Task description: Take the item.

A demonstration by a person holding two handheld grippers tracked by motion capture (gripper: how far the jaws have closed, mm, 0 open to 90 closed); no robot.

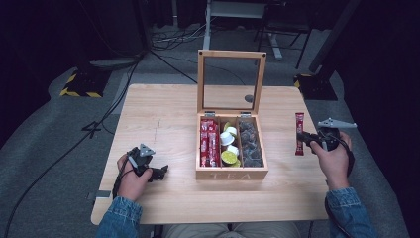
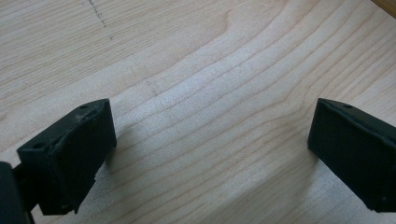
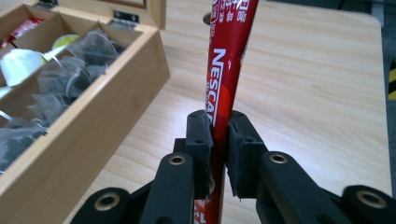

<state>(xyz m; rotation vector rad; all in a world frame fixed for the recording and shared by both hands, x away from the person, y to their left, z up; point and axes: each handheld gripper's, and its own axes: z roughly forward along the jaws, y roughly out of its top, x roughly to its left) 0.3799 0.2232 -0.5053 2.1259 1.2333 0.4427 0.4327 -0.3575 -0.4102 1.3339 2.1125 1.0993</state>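
Holding a red Nescafé stick sachet (image 3: 227, 70) in the right gripper (image 3: 219, 140), jaws pinched flat on its lower part, sachet standing up past the pads. In the high view the same sachet (image 1: 299, 134) sits right of the wooden tea box (image 1: 232, 171), over bare table (image 1: 163, 124), apart from the box wall.

Step in hand, as I read it: get the stick into the left compartment with the other red sachets (image 1: 209, 144). How to do it well:
- keep the pinch low and firm, the sachet is thin and can pivot in the pads
- turn the wrist so the stick lines up with that compartment's long axis before lowering
- clear the near wall and the upright glass lid (image 1: 231, 82), come in from above
- let go only once the stick lies on the stack

Left gripper (image 1: 158, 172) rests on the table near the front left corner of the box, jaws spread wide, nothing between them. Could steady the box if it slides.

View differences:
- right gripper view: brand print readable, pad contact clear, mesh tea bags (image 3: 70, 79) in the nearest compartment
- left gripper view: left gripper (image 2: 210, 154) over bare wood grain, confirms the gap is clear
- high view: full layout, round capsules (image 1: 229, 144) in the middle compartment, "TEA" on the front, right gripper (image 1: 309, 139) relative to the box
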